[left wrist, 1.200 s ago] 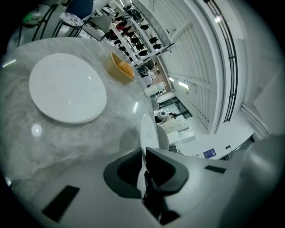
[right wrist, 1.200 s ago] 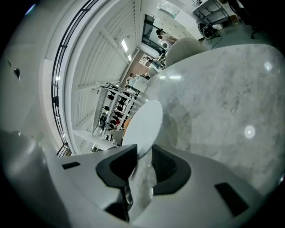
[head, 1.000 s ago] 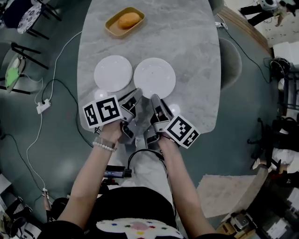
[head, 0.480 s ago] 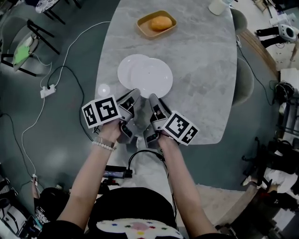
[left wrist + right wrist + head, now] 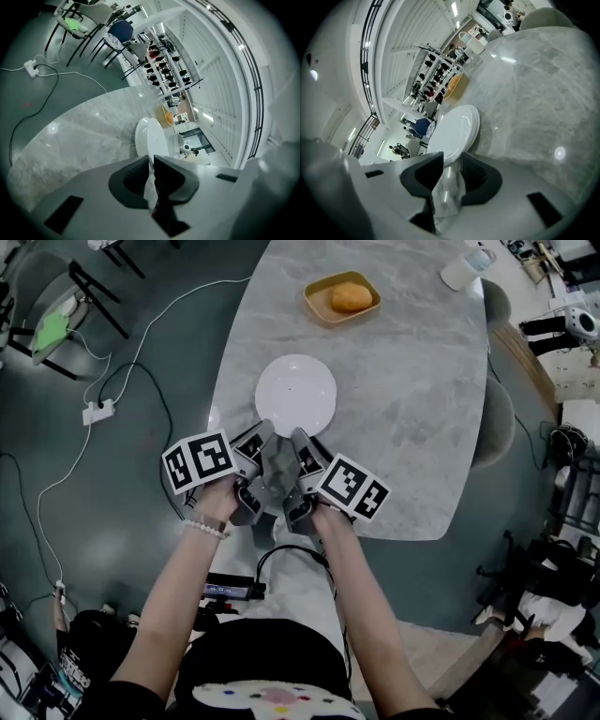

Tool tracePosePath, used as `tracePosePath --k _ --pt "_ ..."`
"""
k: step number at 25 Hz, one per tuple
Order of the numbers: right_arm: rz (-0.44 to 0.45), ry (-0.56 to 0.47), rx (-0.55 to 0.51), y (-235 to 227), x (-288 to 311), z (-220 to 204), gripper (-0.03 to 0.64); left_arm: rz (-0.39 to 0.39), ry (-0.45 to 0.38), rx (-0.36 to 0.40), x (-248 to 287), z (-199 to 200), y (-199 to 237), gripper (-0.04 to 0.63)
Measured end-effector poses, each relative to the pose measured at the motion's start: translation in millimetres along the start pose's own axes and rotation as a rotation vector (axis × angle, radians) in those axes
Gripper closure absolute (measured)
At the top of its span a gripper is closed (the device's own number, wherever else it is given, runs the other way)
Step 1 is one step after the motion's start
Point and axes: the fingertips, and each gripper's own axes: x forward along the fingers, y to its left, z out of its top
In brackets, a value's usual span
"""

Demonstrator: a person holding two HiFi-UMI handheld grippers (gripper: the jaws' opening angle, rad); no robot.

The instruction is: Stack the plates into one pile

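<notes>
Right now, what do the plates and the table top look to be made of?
The plates: plain white with a smooth glossy face and thin rim, likely glazed ceramic, though melamine would look the same. The table top: grey with pale cloudy veins and lamp glints in the right gripper view, so polished marble or a stone-look slab; I cannot tell which.

Right hand-held gripper (image 5: 451, 168), jaws opening, rim of stacked white plates (image 5: 454, 126) between them
</notes>
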Motion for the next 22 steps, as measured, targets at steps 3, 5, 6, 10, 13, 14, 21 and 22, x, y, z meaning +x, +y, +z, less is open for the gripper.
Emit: tracePosePath --k 3,5,6,10,13,14,21,22 --pt "-0.021 0.014 -0.019 -2 2 -3 0.487 0.012 0.005 -0.001 0 0 4 0.552" --pt "-0.048 0.025 -0.039 -5 3 -4 0.48 0.026 0.016 0.017 2 -1 7 0.551" --pt "-0.061 0.029 -0.052 -6 3 -4 0.477 0.032 0.025 0.03 3 -2 8 0.549" --pt "-0.097 0.039 -0.097 -8 3 -3 0.465 0.043 0.032 0.049 4 -1 9 0.545" --pt "-0.145 0.042 -0.138 -13 3 0 0.462 0.071 0.017 0.064 6 5 13 0.549" --pt "-0.156 0.041 -0.151 -14 2 2 0.463 0.08 0.013 0.071 7 7 14 0.549" --pt "-0.164 0.017 -0.156 -20 -8 8 0.462 0.094 -0.002 0.104 16 18 14 0.551" --pt "-0.161 0.016 -0.164 -21 -10 7 0.463 0.095 -0.006 0.11 16 19 13 0.549"
